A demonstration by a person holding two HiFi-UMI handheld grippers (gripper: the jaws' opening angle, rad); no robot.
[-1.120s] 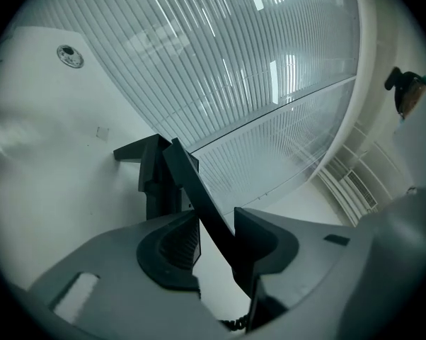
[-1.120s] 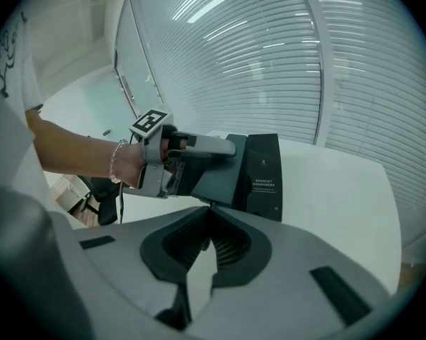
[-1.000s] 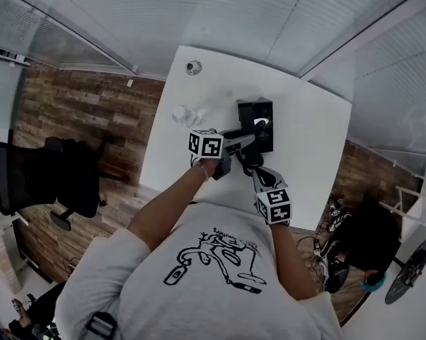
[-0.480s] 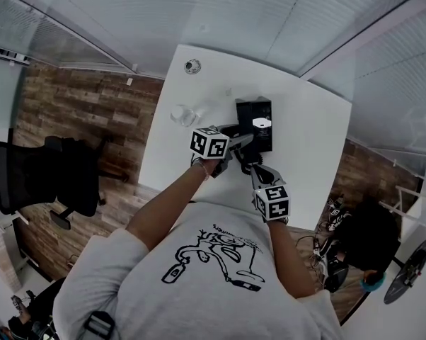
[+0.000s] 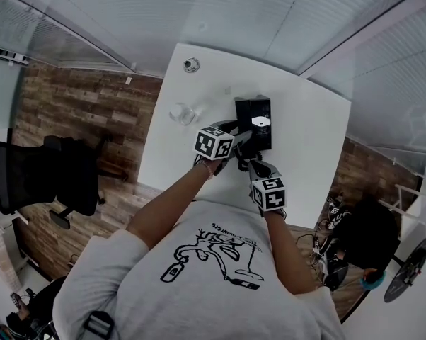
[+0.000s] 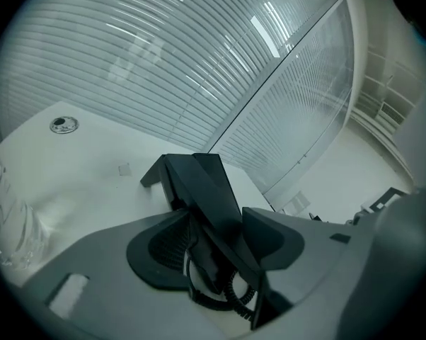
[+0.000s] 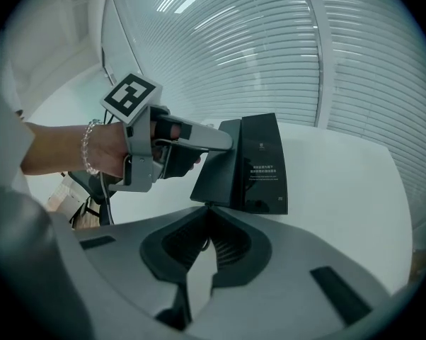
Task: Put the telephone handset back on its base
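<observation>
My left gripper (image 6: 216, 236) has its jaws opening. They already stand wide apart, with the telephone handset (image 6: 223, 211) between them. In the left gripper view the handset runs as a long dark bar up and away from me, passing between the two pads. It looks closer to the right pad than the left, and I can't see either pad pressing on it. Its coiled cord (image 6: 231, 296) loops in the gap just below the handset's near end.

The right gripper view looks across at the telephone. There the left gripper's fingertips sit at the top of the telephone's left side, where the handset lies against the base (image 7: 262, 161). I cannot tell whether the handset is fully seated in its cradle. The base stands tilted back, its dark front panel with small pale print facing me.

My right gripper (image 7: 207, 214) is closed, tips together, and I can make out only the white table surface in the narrow slit behind the tips. The tips point at the lower front edge of the base, close to it. Whether they touch it I cannot tell.

From the head view, the telephone sits near the middle of the white table (image 5: 312, 140). Both grippers are on its near side, the left one level with its left edge. A clear glass (image 5: 181, 113) stands to the left of the telephone, apart from it, and a round metal fitting (image 5: 192, 64) sits in the table near the far edge. A black office chair (image 5: 50, 176) stands on the wood floor well to the left.
</observation>
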